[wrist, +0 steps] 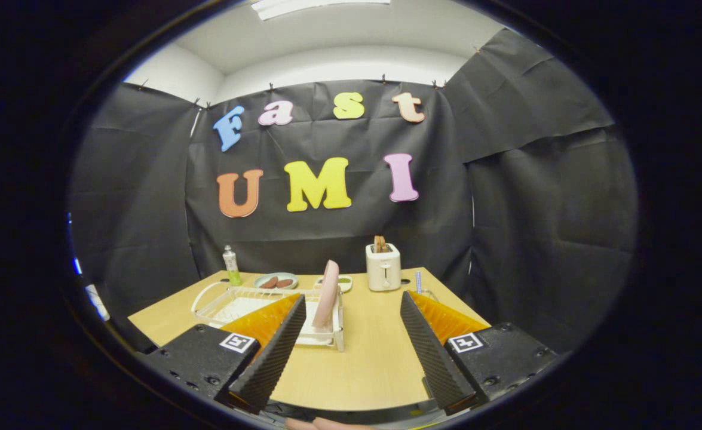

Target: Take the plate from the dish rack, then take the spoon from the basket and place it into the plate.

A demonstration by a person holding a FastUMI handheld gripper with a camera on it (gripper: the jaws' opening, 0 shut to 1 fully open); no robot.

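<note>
My hand-held gripper [351, 334] hangs over the bench [362, 364] with fingers spread apart on nothing; just ahead, the pink plate [328, 294] stands upright in the dish rack [255, 304]; beyond, a toaster [383, 267].

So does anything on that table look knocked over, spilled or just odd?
Nothing stands out. The pink plate stands on edge in the white wire dish rack, the white toaster is upright, and the open claw holds nothing.

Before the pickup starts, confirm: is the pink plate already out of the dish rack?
No, the pink plate stands on edge in the dish rack, beyond the open gripper.
</note>
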